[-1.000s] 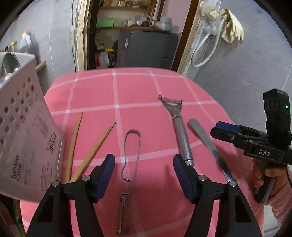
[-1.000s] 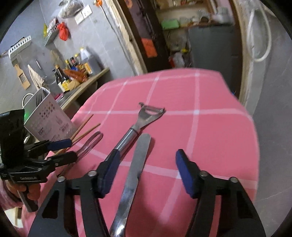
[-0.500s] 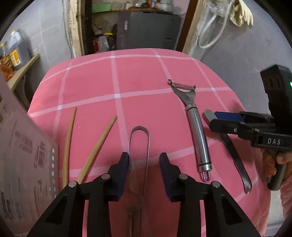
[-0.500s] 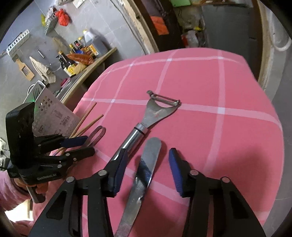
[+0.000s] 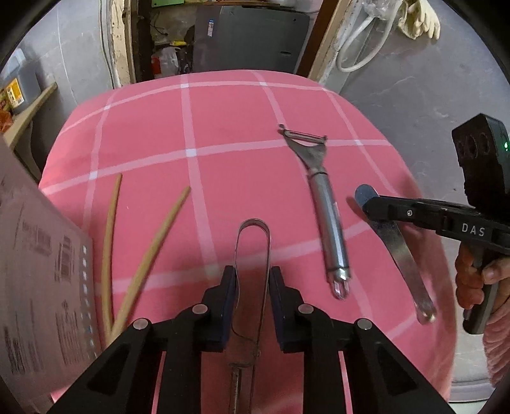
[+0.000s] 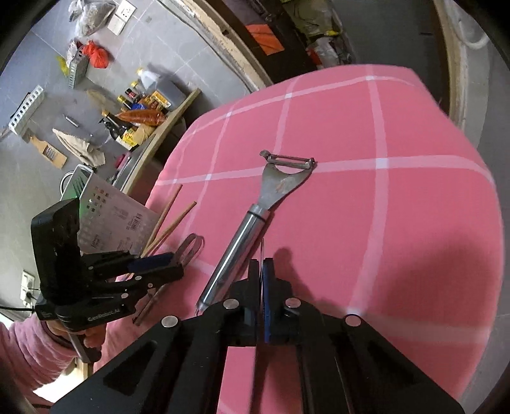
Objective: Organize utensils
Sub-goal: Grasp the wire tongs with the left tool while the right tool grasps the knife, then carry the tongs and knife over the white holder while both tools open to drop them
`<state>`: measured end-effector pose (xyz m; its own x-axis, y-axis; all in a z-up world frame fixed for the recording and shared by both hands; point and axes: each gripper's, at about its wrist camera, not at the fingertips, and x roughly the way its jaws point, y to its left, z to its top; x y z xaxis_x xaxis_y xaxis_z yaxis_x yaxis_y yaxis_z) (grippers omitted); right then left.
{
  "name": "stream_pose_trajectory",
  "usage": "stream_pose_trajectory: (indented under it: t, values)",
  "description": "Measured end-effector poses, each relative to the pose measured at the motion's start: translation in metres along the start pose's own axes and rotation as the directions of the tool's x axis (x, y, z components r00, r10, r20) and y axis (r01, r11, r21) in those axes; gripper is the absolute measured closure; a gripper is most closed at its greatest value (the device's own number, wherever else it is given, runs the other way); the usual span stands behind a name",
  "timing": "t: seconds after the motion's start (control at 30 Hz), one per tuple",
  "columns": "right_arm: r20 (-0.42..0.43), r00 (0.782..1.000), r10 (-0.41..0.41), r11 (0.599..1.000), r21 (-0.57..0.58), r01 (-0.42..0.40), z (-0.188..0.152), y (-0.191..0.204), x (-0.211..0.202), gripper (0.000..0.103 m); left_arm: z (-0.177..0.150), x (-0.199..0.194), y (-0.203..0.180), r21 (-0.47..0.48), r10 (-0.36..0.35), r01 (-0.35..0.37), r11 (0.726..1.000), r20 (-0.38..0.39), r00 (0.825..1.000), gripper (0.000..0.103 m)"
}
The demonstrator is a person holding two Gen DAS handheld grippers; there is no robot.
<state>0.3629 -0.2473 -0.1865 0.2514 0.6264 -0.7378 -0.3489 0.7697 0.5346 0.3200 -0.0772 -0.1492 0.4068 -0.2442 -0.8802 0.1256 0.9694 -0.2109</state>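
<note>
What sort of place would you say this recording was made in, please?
Probably a home kitchen or utility room. Sauce bottles crowd a wall shelf, a rubber glove hangs on the wall, and a peeler and chopsticks lie on a pink checked tablecloth.

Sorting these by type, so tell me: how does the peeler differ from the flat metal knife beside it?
The peeler lies free on the pink checked tablecloth; the flat metal knife is clamped near its tip by the right gripper. The peeler has a round, thick handle and a wide Y-shaped head with a crosswise blade; the knife is one thin flat strip with a rounded end. Both are bare shiny metal, lying roughly parallel.
</note>
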Motion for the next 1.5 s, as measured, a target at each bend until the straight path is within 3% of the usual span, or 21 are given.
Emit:
stream_pose_trajectory:
  t: [0.2, 0.33, 0.5, 0.63, 1.13, 1.4, 1.5]
  values:
    - [0.074, 0.997, -0.023, 1.0, 0.021, 0.022, -0.015, 0.007, -0.037, 0.101, -0.015, -0.029, -0.005, -0.023, -0.058, 0.059, 0.998, 0.055, 0.997, 0.083]
    - [0.163, 0.986, -0.038, 0.999, 0.025, 0.035, -0.02, 0.021, -0.065, 0.101, -0.024, -0.064, -0.007, -0.027, -0.096, 0.102, 0.994, 0.167, 0.981, 0.083]
    - [0.286, 0.957, -0.047, 0.999, -0.008, 0.052, -0.017, 0.049, -0.1, 0.101, -0.025, -0.112, -0.001, -0.035, -0.115, 0.132, 0.991, 0.312, 0.943, 0.084]
    - [0.387, 0.922, -0.032, 0.997, -0.047, 0.054, -0.003, 0.085, -0.122, 0.101, -0.015, -0.151, 0.011, -0.04, -0.107, 0.134, 0.99, 0.405, 0.908, 0.084]
    - [0.567, 0.815, 0.115, 0.965, -0.26, 0.044, 0.059, 0.239, -0.161, 0.101, 0.009, -0.277, 0.075, -0.071, 0.001, 0.053, 0.996, 0.604, 0.797, 0.084]
    - [0.591, 0.79, 0.166, 0.943, -0.329, 0.048, 0.067, 0.3, -0.143, 0.101, 0.008, -0.299, 0.112, -0.104, 0.045, 0.031, 0.994, 0.648, 0.761, 0.084]
    - [0.592, 0.788, 0.169, 0.939, -0.34, 0.054, 0.063, 0.308, -0.128, 0.101, 0.004, -0.292, 0.123, -0.12, 0.052, 0.035, 0.992, 0.649, 0.759, 0.084]
